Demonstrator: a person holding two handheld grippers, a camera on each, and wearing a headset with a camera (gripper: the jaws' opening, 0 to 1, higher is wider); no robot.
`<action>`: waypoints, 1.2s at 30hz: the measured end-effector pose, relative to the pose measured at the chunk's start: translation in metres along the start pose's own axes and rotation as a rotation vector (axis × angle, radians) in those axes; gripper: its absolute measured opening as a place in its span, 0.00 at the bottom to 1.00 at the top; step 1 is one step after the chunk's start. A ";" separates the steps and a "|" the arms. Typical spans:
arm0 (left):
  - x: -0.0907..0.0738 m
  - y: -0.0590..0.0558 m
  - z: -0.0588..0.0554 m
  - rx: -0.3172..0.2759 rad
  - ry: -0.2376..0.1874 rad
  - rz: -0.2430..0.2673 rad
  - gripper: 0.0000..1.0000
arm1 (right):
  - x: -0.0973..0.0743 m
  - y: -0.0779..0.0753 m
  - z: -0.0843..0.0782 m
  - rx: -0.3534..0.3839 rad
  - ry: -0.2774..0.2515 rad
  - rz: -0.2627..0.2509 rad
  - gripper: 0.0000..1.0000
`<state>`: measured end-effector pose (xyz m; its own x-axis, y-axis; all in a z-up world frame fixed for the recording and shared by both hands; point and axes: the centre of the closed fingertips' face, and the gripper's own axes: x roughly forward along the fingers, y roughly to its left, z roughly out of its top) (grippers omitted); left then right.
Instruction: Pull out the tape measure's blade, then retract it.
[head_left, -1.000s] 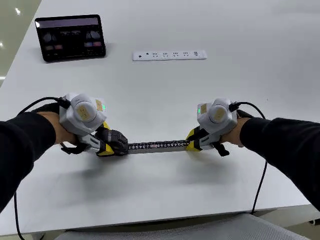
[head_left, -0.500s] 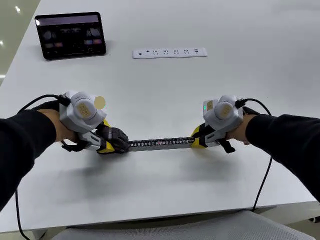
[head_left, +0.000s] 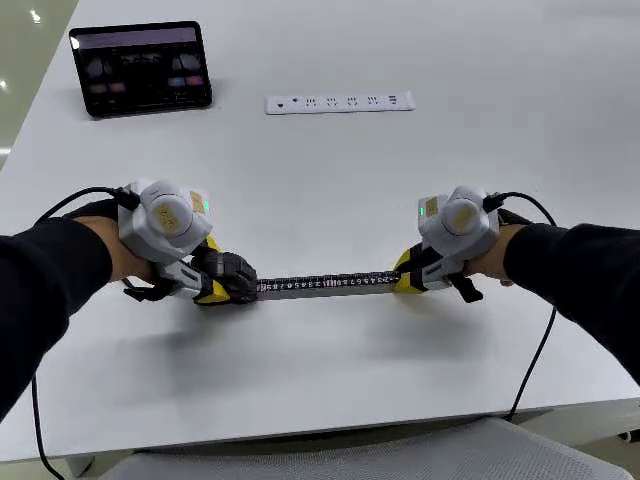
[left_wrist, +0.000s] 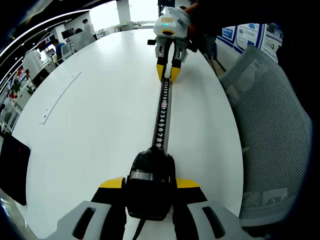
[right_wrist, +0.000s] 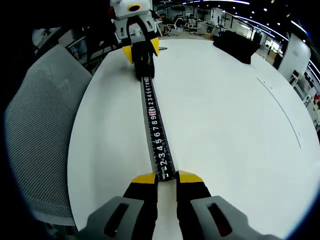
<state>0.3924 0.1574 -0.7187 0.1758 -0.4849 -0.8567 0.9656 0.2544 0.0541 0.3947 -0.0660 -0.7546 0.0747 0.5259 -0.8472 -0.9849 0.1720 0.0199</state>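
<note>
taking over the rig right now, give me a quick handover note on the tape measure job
Left gripper: jaws shut on the tape measure case, which rests on the white table.
Right gripper: jaws shut on the tip of the blade, off to the right of the case.
Done: the blade is drawn out flat along the table between the two grippers, markings up.
Left: pull further if more length is wanted, then guide the blade back into the case and release.
</note>
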 end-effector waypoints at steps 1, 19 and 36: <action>0.000 0.000 0.000 0.000 0.000 0.000 0.32 | -0.001 0.000 -0.001 0.003 0.002 -0.001 0.08; -0.001 -0.001 0.001 -0.002 0.001 0.002 0.32 | -0.011 -0.003 -0.013 0.018 0.019 -0.009 0.08; 0.000 0.000 0.001 -0.004 -0.003 0.002 0.32 | -0.014 -0.005 -0.021 0.028 0.026 -0.012 0.08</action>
<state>0.3922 0.1567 -0.7186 0.1785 -0.4868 -0.8551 0.9643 0.2592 0.0537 0.3951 -0.0921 -0.7542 0.0826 0.5021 -0.8609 -0.9790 0.2022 0.0240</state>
